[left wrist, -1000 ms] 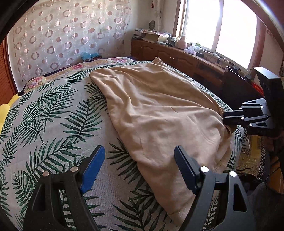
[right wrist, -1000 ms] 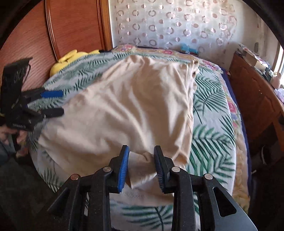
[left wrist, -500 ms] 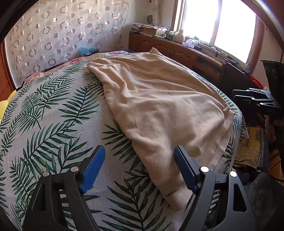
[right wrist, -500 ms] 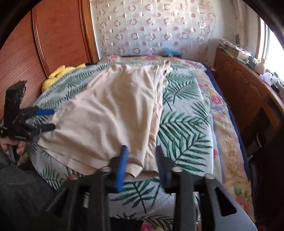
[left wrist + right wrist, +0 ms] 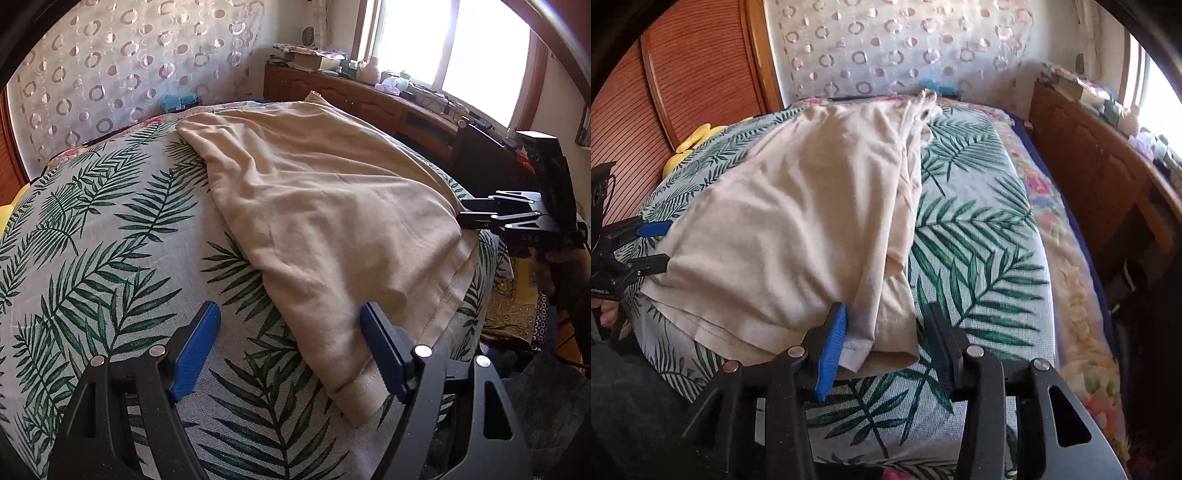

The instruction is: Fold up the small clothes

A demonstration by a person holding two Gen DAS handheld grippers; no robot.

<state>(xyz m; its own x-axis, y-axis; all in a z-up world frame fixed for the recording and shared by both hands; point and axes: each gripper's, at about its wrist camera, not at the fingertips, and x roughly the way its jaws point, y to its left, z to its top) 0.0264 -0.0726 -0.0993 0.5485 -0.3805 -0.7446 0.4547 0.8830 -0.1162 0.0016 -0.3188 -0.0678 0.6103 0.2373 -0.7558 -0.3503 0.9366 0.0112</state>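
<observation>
A: Where is the beige garment [image 5: 314, 206] seen?
B: Spread on the leaf-print bedspread [image 5: 110, 236], hem at 6 o'clock.
A: Jaws?
B: Left gripper [image 5: 290, 347] is spread wide, empty. Right gripper [image 5: 886, 343], just opened, is parted around the corner, unpressed.

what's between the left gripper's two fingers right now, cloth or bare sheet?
Both. In the left wrist view the left gripper stands open over the palm-print sheet, with the beige garment's near corner just inside the right finger.
</observation>
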